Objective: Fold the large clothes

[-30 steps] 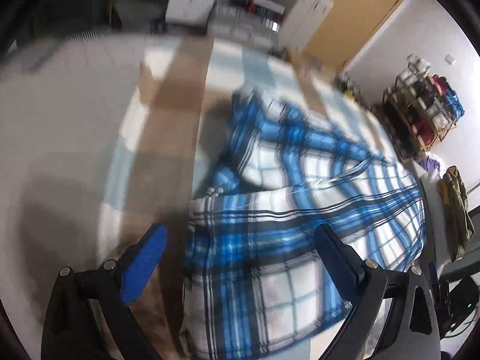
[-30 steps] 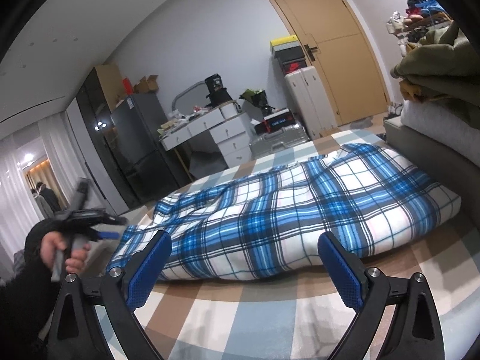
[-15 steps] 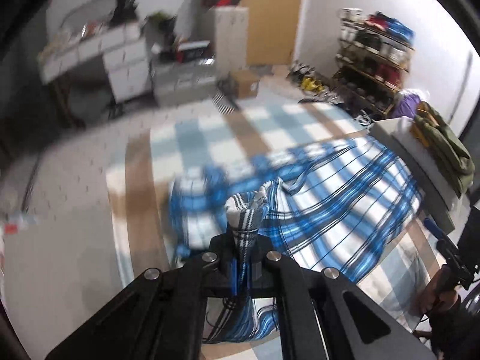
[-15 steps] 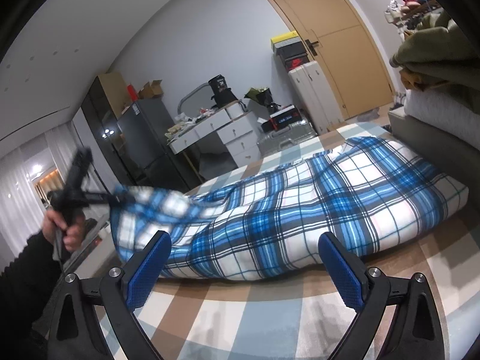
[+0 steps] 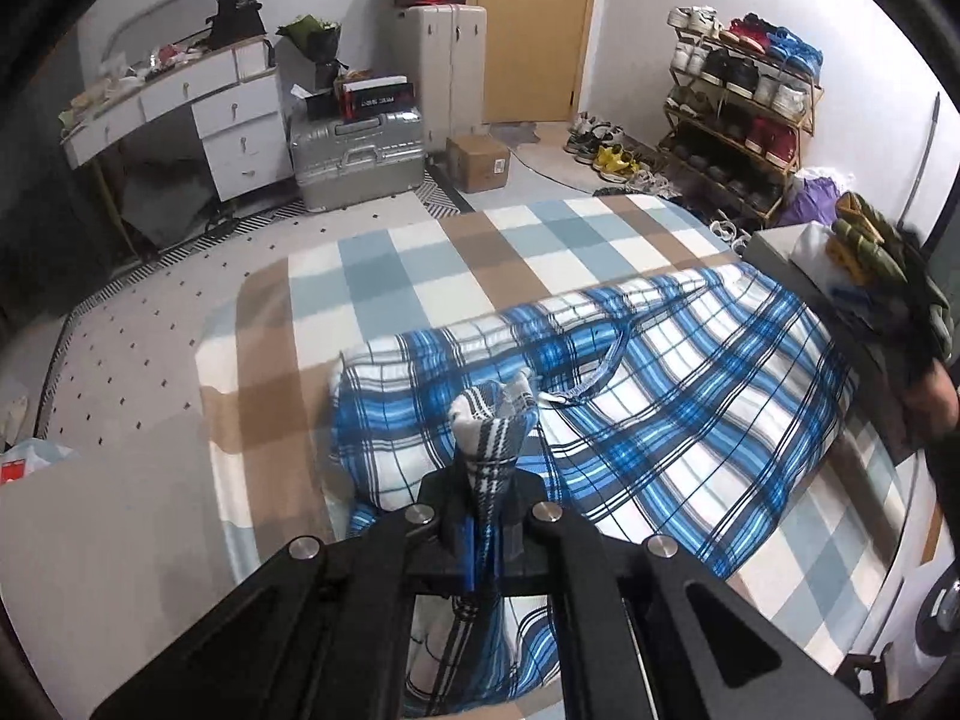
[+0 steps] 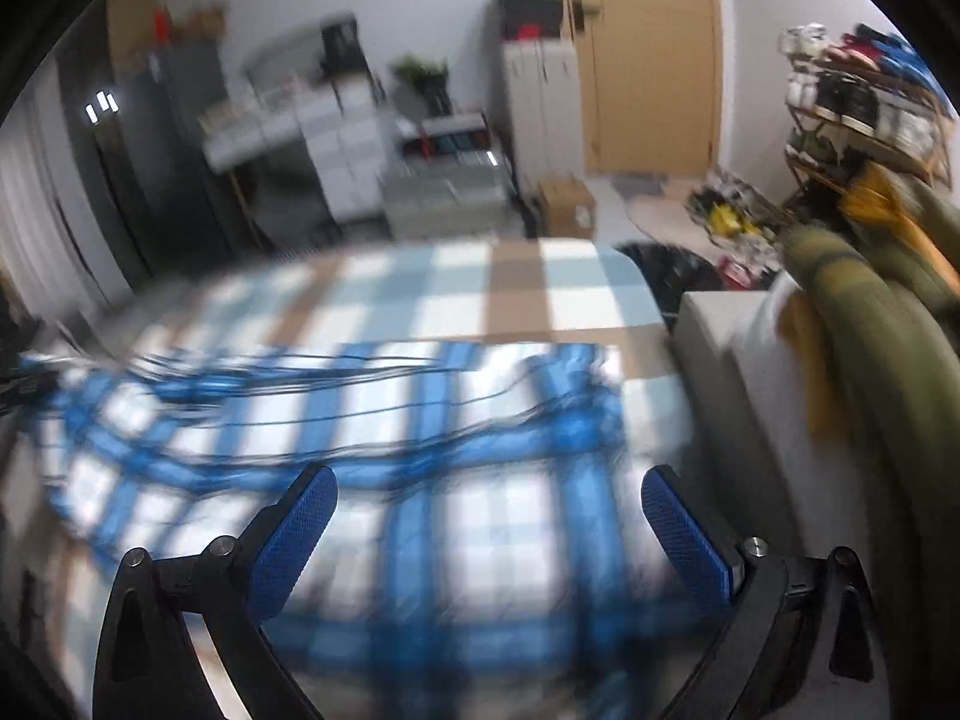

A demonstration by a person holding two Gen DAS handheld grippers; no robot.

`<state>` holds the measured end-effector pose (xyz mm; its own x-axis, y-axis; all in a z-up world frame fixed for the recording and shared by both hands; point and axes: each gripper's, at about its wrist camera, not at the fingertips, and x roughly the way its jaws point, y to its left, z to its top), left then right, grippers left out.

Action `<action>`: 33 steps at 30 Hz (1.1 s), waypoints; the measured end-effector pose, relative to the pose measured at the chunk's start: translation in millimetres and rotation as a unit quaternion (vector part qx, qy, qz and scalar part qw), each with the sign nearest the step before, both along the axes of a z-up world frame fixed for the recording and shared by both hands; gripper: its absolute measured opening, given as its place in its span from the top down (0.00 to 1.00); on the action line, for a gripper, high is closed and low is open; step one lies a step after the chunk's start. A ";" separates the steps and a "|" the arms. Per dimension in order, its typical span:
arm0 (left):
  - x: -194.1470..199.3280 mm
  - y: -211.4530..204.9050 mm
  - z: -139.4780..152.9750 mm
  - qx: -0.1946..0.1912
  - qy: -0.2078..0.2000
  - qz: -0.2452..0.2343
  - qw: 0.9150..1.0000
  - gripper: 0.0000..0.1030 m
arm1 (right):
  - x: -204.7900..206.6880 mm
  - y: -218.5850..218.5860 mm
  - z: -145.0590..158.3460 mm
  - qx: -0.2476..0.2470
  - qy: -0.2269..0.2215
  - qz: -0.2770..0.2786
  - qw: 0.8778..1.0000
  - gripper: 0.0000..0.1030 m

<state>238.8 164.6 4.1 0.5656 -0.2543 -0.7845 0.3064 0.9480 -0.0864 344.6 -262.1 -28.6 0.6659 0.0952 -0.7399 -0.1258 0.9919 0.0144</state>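
Observation:
A large blue, white and black plaid garment (image 5: 660, 396) lies spread across a checked bedspread (image 5: 456, 264). My left gripper (image 5: 483, 516) is shut on a bunched corner of it, and that corner is lifted off the bed with cloth hanging below the jaws. In the right wrist view the same plaid garment (image 6: 420, 444) appears blurred. My right gripper (image 6: 489, 516) hovers over its near edge, wide open, with nothing pinched between its blue pads (image 6: 684, 534). A person's hand (image 5: 927, 402) shows at the right edge of the left wrist view.
A pile of olive clothes (image 6: 870, 330) sits on a grey bench (image 5: 774, 249) right of the bed. Beyond the bed stand a silver case (image 5: 357, 159), a cardboard box (image 5: 477, 162), a white desk (image 5: 192, 108), a shoe rack (image 5: 741, 102) and a wooden door (image 5: 528, 30).
My left gripper shut on the garment's corner and lifted it off the bed. My right gripper swung over the garment and tipped downward, staying open.

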 end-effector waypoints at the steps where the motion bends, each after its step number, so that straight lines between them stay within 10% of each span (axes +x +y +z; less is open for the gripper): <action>1: 0.8 0.9 -3.7 -0.006 0.005 -0.001 1.000 1.00 | 19.9 -2.3 -5.7 -0.006 0.018 -0.008 1.000 0.01; 3: 2.7 3.9 -8.1 -0.021 0.013 0.002 1.000 1.00 | 49.3 -1.3 -17.0 -0.010 0.053 -0.003 0.999 0.12; 8: 9.0 10.6 -20.5 -0.045 0.030 0.006 0.999 1.00 | 80.4 -10.1 -51.2 -0.027 0.126 -0.013 0.992 0.86; 10: 11.2 12.4 -27.9 -0.048 0.041 0.009 0.998 1.00 | 70.8 -9.0 -46.7 -0.032 0.107 -0.012 0.994 0.94; 25: 0.8 22.6 59.8 -0.037 -0.101 0.038 0.993 1.00 | -0.7 15.6 97.1 -0.068 -0.159 -0.018 0.985 0.99; 33: 110.0 27.6 -41.1 0.000 0.040 0.104 0.994 1.00 | 108.8 2.9 27.8 -0.107 -0.028 -0.109 0.988 0.98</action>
<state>348.7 192.1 -37.0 0.5419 -0.1386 -0.8290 0.0952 0.9901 -0.1033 453.4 -259.2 -0.8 0.6943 -0.2095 -0.6886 0.0957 0.9751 -0.2001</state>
